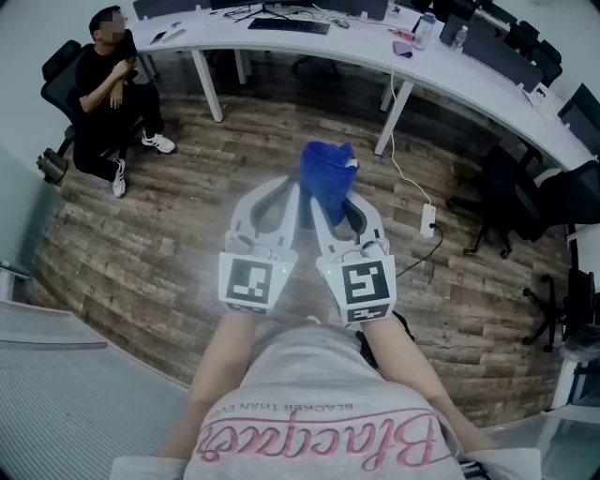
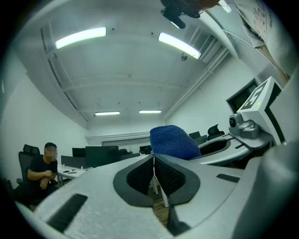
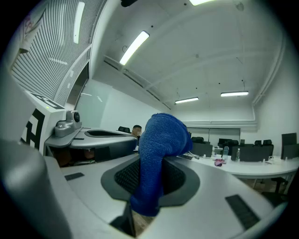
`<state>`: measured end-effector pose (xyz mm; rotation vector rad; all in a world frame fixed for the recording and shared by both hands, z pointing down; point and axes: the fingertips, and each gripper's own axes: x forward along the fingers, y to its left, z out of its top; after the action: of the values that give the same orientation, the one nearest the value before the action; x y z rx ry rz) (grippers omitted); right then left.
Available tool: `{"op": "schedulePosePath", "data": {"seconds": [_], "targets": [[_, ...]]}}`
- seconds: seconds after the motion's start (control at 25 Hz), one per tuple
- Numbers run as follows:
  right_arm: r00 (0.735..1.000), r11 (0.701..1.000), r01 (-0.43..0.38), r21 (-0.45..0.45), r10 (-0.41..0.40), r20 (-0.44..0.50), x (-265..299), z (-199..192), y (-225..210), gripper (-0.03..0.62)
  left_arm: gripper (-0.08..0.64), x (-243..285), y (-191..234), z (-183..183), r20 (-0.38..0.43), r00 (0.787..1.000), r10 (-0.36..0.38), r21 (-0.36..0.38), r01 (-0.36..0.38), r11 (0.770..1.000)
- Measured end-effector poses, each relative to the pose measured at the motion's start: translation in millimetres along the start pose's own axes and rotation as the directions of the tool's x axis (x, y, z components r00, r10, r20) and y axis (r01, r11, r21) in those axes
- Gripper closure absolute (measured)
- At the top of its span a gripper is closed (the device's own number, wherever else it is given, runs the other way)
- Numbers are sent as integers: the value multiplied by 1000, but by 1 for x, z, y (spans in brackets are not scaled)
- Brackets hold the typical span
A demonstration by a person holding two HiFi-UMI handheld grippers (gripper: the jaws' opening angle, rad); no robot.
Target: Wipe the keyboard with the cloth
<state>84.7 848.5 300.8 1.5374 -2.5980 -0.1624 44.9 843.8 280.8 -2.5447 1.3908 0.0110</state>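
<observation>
On the far side of the room, the long white desk [image 1: 375,58] curves from left to right. A seated person [image 1: 111,80] is at its left end, and the black keyboard [image 1: 289,25] lies on its left part, well apart from both grippers. In front of the desk, above the wooden floor [image 1: 141,244], the left gripper [image 1: 292,192] has its jaws pressed together with nothing between them. Just to its right, the blue cloth [image 1: 328,176] stands up from the right gripper [image 1: 330,214], whose jaws are clamped on the cloth's lower part, so most of it bunches beyond the tips. I judge that the step in hand is to carry the cloth to the desk; wiping has not begun. To do it well, the right gripper should meet the keyboard with the loose bunch first, so that fabric and not the hard jaws touches the keys, using light strokes along the rows. The left gripper could steady the keyboard's edge, because it may slide on the smooth desk.
</observation>
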Motion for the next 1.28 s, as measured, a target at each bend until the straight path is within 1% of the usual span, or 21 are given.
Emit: {"op": "schedulePosePath", "data": {"seconds": [0.12,0.28,0.44,0.68,0.8,0.92,1.04,1.28], "targets": [[1000,1000,-6,-3,6,-3,3,-1,-2,505,554,4,2,3,-7,1000,10,-15,-10,1000],[1000,1000,-8,6,8,-2,3,-2,-6,505,554,8,3,2,-9,1000,18,-10,-18,1000],[1000,1000,-28,7,28,-8,-2,-7,-10,505,554,10,-5,-1,-11,999,32,-11,-32,999],[1000,999,-24,25,24,-3,-4,-12,-18,505,554,10,-7,-7,-19,999,42,-12,-42,999],[1000,999,-26,29,26,4,-3,-13,-24,505,554,14,-6,-10,-18,999,51,-23,-51,998],[999,999,-32,30,31,12,4,-12,-30,505,554,23,-1,-14,-20,998,52,-40,-53,998],[999,999,-39,33,39,17,16,-13,-37,505,554,35,7,-18,-22,998,56,-41,-57,998],[999,998,-45,37,44,14,54,-16,-55,503,554,68,31,-30,-32,998,55,-43,-56,997]]}}
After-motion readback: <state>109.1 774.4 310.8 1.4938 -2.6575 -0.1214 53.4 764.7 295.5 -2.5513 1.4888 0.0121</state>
